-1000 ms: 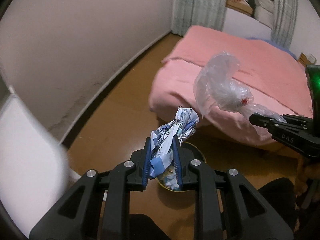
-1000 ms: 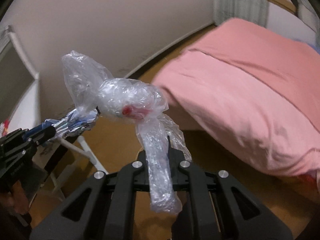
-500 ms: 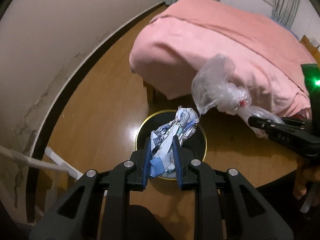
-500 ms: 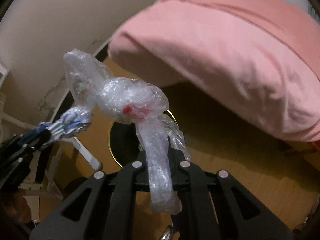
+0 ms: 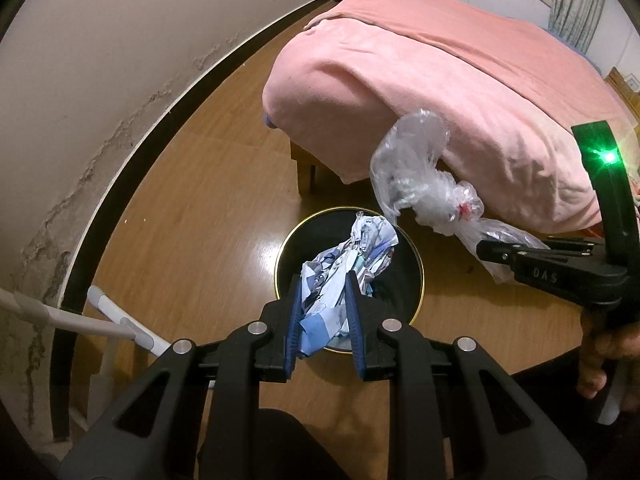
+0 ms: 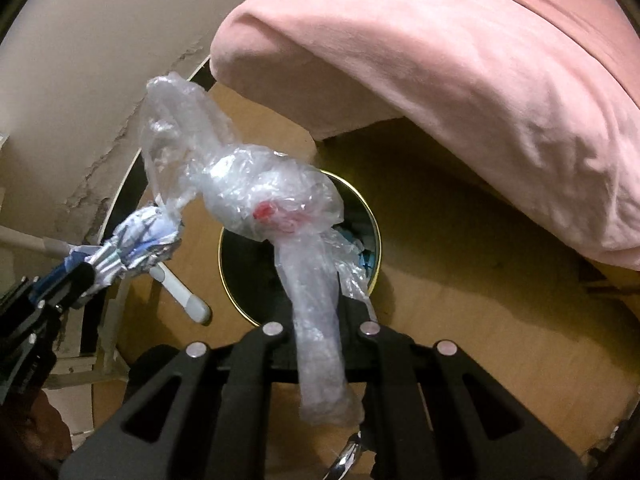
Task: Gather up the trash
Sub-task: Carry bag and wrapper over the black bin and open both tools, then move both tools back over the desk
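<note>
Blue-and-white crumpled paper wad (image 5: pixel 344 272) sits clamped between the blue pads of my left gripper (image 5: pixel 323 312), jaws tight on it, directly above the round black bin with a gold rim (image 5: pixel 416 280) on the wooden floor (image 5: pixel 192 216). My right gripper (image 6: pixel 316 312) has its jaws together on the twisted neck of a clear crinkled plastic bag (image 6: pixel 256 196) with a red scrap inside, hanging over the bin's rim beside the pink-blanketed bed (image 5: pixel 460 64). Some trash already lies in the bin.
</note>
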Demonstrator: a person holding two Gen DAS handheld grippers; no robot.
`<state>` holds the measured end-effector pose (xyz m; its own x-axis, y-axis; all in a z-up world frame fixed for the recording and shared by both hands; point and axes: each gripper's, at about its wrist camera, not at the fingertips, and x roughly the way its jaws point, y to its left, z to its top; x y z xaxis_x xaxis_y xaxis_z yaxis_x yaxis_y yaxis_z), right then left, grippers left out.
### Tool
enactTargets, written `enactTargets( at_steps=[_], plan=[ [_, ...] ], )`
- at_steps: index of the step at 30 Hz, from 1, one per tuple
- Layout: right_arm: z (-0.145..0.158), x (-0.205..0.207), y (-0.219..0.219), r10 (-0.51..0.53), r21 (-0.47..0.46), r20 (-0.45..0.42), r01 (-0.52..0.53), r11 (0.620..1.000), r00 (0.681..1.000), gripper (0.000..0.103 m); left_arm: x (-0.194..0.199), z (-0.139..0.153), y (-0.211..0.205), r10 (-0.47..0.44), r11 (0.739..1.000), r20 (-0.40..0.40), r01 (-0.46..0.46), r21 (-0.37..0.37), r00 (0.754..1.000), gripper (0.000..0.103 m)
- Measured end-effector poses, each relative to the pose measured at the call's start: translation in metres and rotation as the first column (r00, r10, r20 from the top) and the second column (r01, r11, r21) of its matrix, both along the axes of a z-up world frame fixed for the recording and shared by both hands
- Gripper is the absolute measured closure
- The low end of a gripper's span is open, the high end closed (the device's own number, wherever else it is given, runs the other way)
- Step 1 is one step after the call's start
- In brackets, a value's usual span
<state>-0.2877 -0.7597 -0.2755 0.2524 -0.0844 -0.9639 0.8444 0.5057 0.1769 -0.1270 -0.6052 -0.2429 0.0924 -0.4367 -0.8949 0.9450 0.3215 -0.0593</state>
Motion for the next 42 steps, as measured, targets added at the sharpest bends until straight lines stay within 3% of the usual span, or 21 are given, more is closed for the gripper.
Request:
enactTargets(
  at_steps=[5, 7, 8, 9, 26, 27, 30, 35, 42],
  plan=[
    [0.003, 0.006, -0.003, -0.001, 0.016, 0.040, 0.000, 1.000, 0.999, 0.094, 0.001, -0.003, -0.001, 0.004, 1.000, 0.001, -0.004, 0.002, 1.000, 0.083],
    [0.002, 0.007, -0.004, -0.001, 0.022, 0.044, 0.000, 1.000, 0.999, 0.077, 0.002, -0.003, -0.001, 0.008, 1.000, 0.001, -0.008, 0.004, 1.000, 0.083],
    [0.003, 0.007, -0.005, -0.003, 0.022, 0.052, 0.002, 1.000, 0.999, 0.047, 0.003, -0.004, -0.001, 0.009, 1.000, 0.000, -0.009, 0.006, 1.000, 0.083],
    [0.006, 0.008, -0.004, -0.007, 0.015, 0.060, 0.006, 1.000, 0.998, 0.032, 0.003, -0.004, -0.002, 0.011, 1.000, 0.000, -0.011, 0.007, 1.000, 0.083],
    [0.022, -0.001, -0.006, -0.057, -0.030, 0.079, 0.059, 0.998, 0.995, 0.032, -0.011, -0.004, -0.017, -0.016, 1.000, -0.026, 0.016, -0.003, 1.000, 0.082],
    [0.023, -0.001, -0.006, -0.065, -0.033, 0.079, 0.067, 0.997, 0.995, 0.031, -0.012, -0.003, -0.018, -0.019, 1.000, -0.025, 0.019, -0.004, 0.999, 0.078],
    [0.028, -0.007, -0.008, -0.083, -0.044, 0.090, 0.088, 0.995, 0.992, 0.031, -0.015, 0.001, -0.022, -0.016, 1.000, -0.022, 0.016, -0.017, 1.000, 0.044],
    [0.031, -0.013, -0.013, -0.099, -0.047, 0.101, 0.104, 0.993, 0.990, 0.031, -0.018, 0.006, -0.024, -0.026, 0.999, -0.019, 0.026, -0.028, 0.999, 0.039],
    [0.037, -0.011, -0.010, -0.092, -0.072, 0.097, 0.099, 0.992, 0.991, 0.031, -0.018, 0.026, -0.013, -0.016, 0.999, -0.008, 0.016, -0.051, 1.000, 0.018]
  ],
)
